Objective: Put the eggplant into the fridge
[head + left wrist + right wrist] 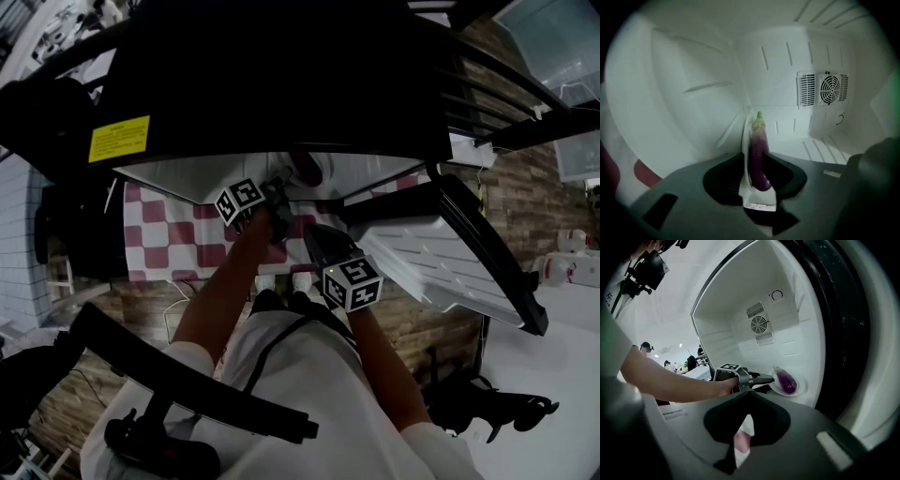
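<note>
A purple eggplant (758,154) (786,380) with a green stem lies on a small white plate (746,140) (800,387) on the floor of the white fridge compartment (693,70). My left gripper (754,156) (764,383) (277,211) reaches into the compartment. Its jaws stand open on either side of the plate's near rim, with a gap showing beside the rim. My right gripper (749,392) (314,239) hangs back outside the fridge opening, shut, with nothing in it.
A round fan vent (822,89) (759,325) sits on the fridge's back wall. The open door (422,253) with its white inner shelf swings out to the right. A red-and-white checkered cloth (169,234) lies below the fridge. People stand far off in the room.
</note>
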